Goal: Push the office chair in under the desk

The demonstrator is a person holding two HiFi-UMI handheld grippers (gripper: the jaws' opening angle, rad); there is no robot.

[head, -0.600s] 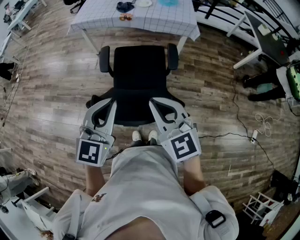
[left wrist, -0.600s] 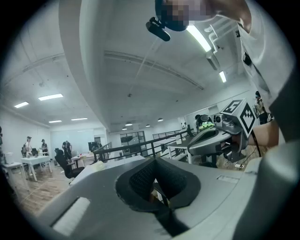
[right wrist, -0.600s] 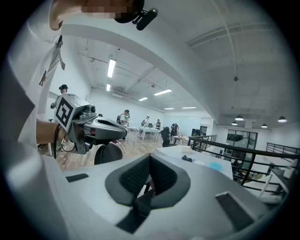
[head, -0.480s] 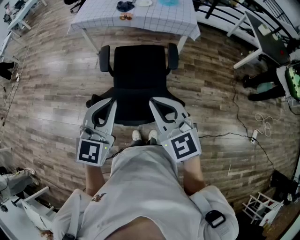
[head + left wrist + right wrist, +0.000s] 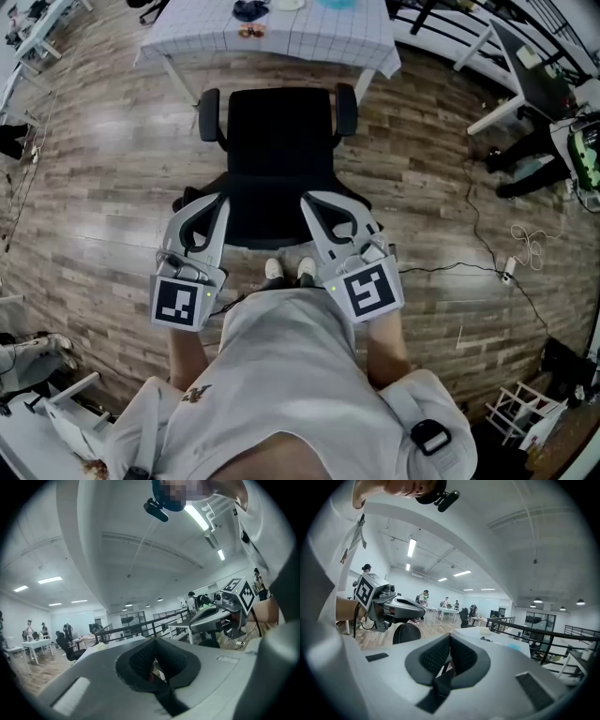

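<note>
The black office chair (image 5: 279, 141) stands in front of the desk with the white checked cloth (image 5: 309, 42), its seat facing the desk and its backrest (image 5: 267, 225) toward me. My left gripper (image 5: 217, 200) is shut and empty, its tip at the backrest's left edge. My right gripper (image 5: 309, 199) is also shut and empty, at the backrest's right edge. In the left gripper view the closed jaws fill the lower frame, and the right gripper (image 5: 234, 606) shows beside them. The right gripper view looks over the left gripper (image 5: 384, 604) and the desk top (image 5: 497, 637).
Small items (image 5: 251, 13) lie on the desk. Wooden floor surrounds the chair. A cable and power strip (image 5: 506, 272) lie on the floor at right. Other desks (image 5: 525, 75) stand at the upper right, and white furniture (image 5: 37, 28) at the upper left.
The chair and both grippers have edged slightly toward the desk. Both grippers stay shut.
</note>
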